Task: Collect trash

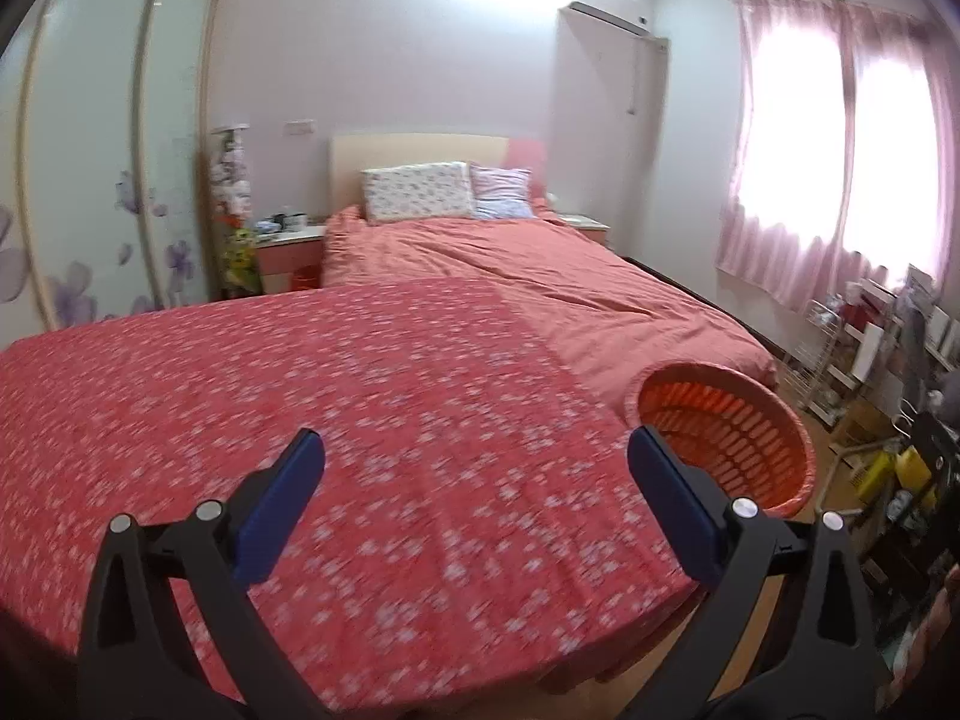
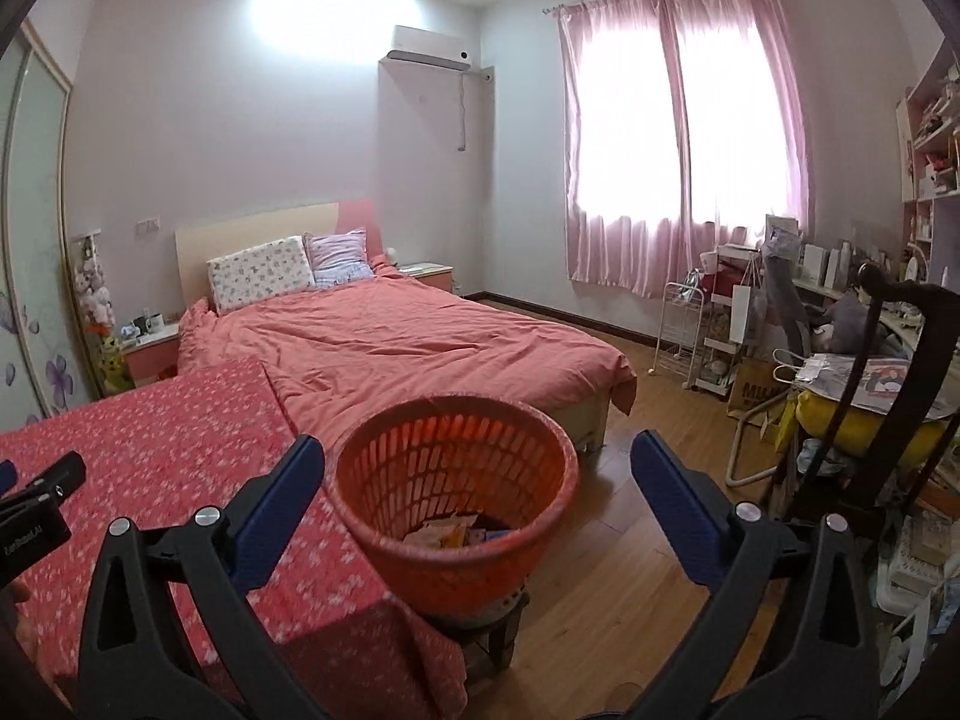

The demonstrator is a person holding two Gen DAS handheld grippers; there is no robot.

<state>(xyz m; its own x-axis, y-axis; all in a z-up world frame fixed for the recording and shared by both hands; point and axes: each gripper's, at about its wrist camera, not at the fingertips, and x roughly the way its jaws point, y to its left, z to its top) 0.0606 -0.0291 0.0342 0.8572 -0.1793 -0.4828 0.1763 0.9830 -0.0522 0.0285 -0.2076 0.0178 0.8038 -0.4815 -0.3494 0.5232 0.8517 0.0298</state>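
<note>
An orange slatted basket (image 2: 456, 516) stands on a small dark stool beside a table draped in a red flowered cloth (image 2: 168, 468). Several paper and wrapper scraps (image 2: 447, 534) lie in its bottom. My right gripper (image 2: 477, 468) is open and empty, its blue pads either side of the basket, above and in front of it. My left gripper (image 1: 474, 468) is open and empty above the red cloth (image 1: 300, 396), with the basket (image 1: 726, 438) to its right. The left gripper's tip also shows at the left edge of the right wrist view (image 2: 42, 492). No loose trash shows on the cloth.
A bed with a salmon cover (image 2: 408, 342) and two pillows lies beyond the table. A wardrobe with sliding doors (image 1: 90, 180) stands at the left. A white wire rack (image 2: 678, 330), a dark chair (image 2: 900, 372) and a cluttered desk stand at the right on the wooden floor (image 2: 618, 570).
</note>
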